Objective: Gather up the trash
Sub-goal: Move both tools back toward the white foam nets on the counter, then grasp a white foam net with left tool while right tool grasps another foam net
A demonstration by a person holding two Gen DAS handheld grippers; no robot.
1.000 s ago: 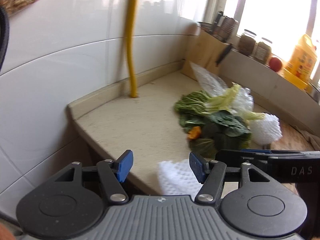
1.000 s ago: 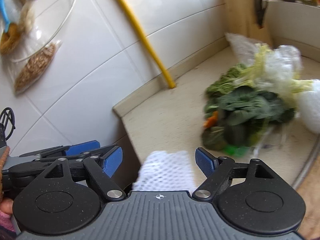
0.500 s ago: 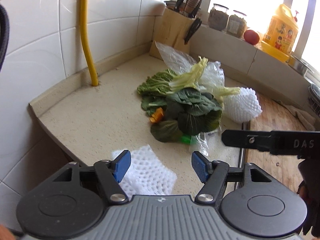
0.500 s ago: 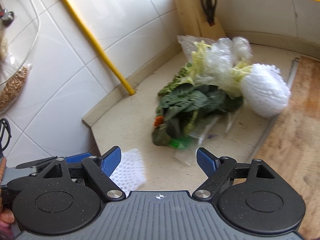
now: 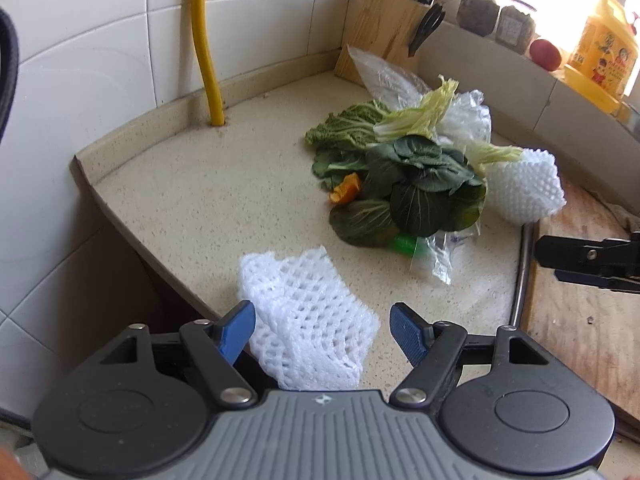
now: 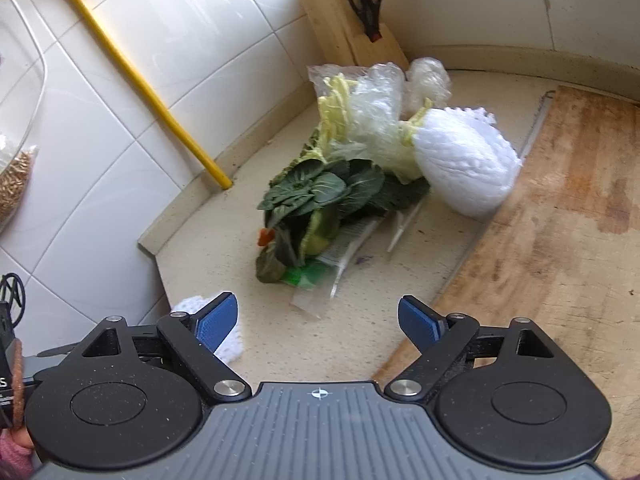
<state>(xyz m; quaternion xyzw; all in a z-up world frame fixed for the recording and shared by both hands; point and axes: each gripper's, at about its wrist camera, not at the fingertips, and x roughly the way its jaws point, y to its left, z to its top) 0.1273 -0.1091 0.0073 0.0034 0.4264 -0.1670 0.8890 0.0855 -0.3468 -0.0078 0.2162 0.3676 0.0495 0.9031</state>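
A speckled beige counter point(image 5: 192, 200) carries a flat white foam net point(image 5: 304, 316) near its edge, a heap of leafy greens point(image 5: 412, 176) on plastic bags, and a wooden cutting board point(image 6: 560, 240).

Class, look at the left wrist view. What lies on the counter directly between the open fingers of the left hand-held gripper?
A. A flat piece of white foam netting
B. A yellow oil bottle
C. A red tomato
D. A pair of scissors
A: the flat piece of white foam netting lies on the beige counter between the blue fingertips of the open left hand-held gripper, in front of the pile of leafy greens.
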